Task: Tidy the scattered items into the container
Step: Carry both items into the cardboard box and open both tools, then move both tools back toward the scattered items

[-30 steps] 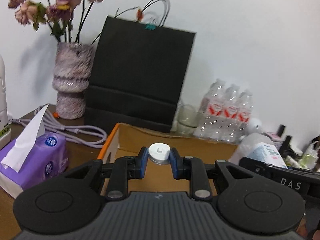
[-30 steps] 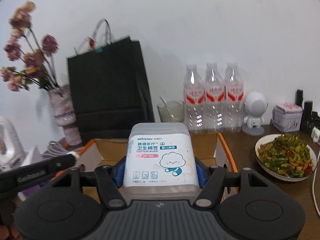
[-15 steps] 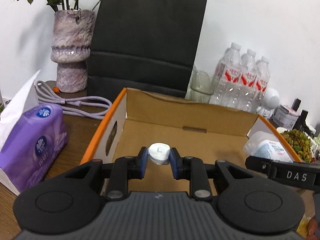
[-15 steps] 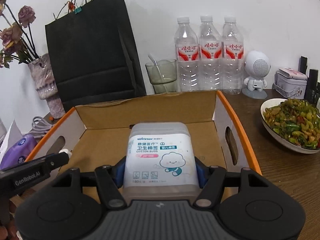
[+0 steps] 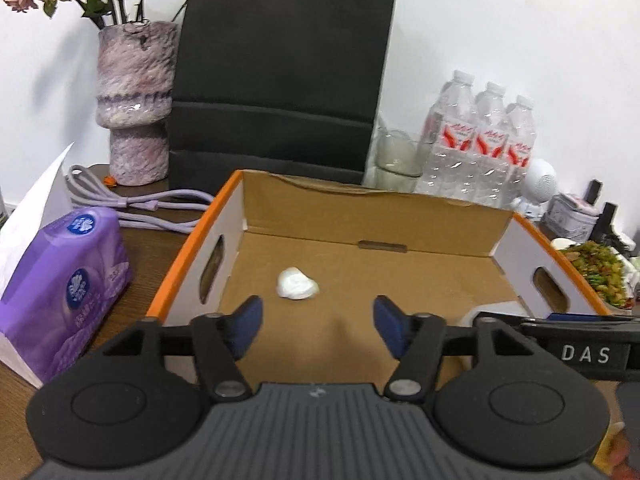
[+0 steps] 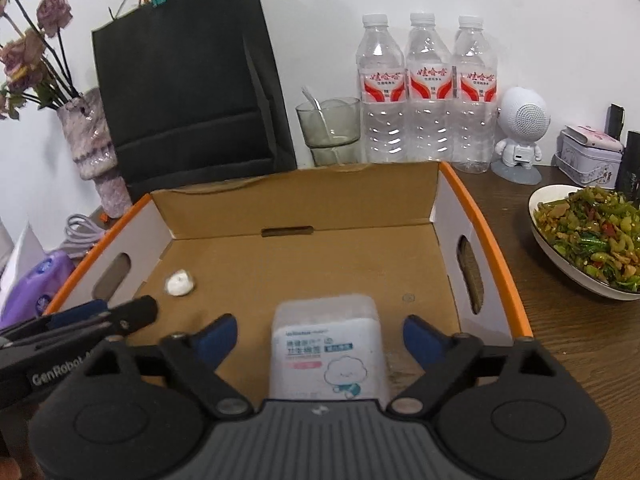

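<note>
Tongs wide on both our grippers: left gripper [image 5: 318, 322] over the small white cap [image 5: 297, 283], right gripper [image 6: 320, 340] over the cotton-bud box [image 6: 329, 350], both lying in the cardboard tray [image 6: 494, 248].

Left gripper [image 5: 318, 326] body: black plastic, two round discs either side of a grey ribbed centre plate.
Left gripper fingers [image 5: 246, 326]: black linkage arms with silver pivot screws, blue pads at the tips.
Right gripper [image 6: 318, 338] body: same black shell, grey ribbed plate, small white logo mark at the plate's far edge.
Right gripper fingers [image 6: 420, 340]: black arms, silver screws, blue pads.
Markings: white "DAS" and "GenRobot" lettering on the black side bars.
</note>
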{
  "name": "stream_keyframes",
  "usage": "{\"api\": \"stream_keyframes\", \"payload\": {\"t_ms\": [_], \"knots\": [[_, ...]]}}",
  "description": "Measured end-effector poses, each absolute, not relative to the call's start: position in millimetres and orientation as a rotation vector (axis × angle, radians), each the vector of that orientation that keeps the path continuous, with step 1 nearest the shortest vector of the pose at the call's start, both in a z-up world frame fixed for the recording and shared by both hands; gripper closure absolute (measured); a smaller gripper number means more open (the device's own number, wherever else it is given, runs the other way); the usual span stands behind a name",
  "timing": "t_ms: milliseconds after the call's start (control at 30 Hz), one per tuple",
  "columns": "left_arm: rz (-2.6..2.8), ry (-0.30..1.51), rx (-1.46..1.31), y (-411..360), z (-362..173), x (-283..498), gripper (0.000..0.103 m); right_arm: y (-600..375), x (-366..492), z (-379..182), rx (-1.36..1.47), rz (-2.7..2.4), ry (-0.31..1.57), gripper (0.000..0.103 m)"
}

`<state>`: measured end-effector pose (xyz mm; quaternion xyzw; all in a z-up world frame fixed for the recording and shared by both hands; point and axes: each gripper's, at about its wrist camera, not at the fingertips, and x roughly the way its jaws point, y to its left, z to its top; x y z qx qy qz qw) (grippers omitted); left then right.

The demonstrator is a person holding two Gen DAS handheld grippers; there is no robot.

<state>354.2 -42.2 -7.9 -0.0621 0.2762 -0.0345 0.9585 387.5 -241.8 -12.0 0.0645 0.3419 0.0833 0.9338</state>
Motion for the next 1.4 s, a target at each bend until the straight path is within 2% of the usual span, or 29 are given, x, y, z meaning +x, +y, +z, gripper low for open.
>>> {"api": "stream_keyframes", "payload": {"t_ms": [33, 67, 100, 133, 200, 667, 1000, 1400], "knots": [[-0.060, 0.560, -0.130, -43, -6, 353, 0.030, -243, 387, -11, 0.137, 0.175, 0.700, 0.011], [-0.042, 0.561, -0.129, -44, -4, 352, 0.022, -244, 387, -9, 0.144, 0.180, 0.701, 0.011], [-0.011, 0.561, -0.123, -44, -2, 352, 0.008, -246, 387, -8, 0.156, 0.185, 0.703, 0.010], [0.023, 0.556, -0.116, -43, 0, 351, 0.000, -248, 387, -6, 0.169, 0.190, 0.705, 0.007], [0.025, 0.539, -0.129, -39, 5, 350, 0.000, -251, 386, -2, 0.180, 0.188, 0.704, 0.000], [-0.032, 0.446, -0.160, -38, 36, 325, 0.000, -260, 358, 43, 0.211, 0.219, 0.580, 0.000], [-0.067, 0.328, -0.145, -28, 63, 274, 0.000, -268, 301, 81, 0.150, 0.272, 0.439, 0.000], [-0.121, 0.343, -0.029, -16, 44, 198, 0.000, -294, 210, 53, -0.007, 0.240, 0.426, 0.000]]}}
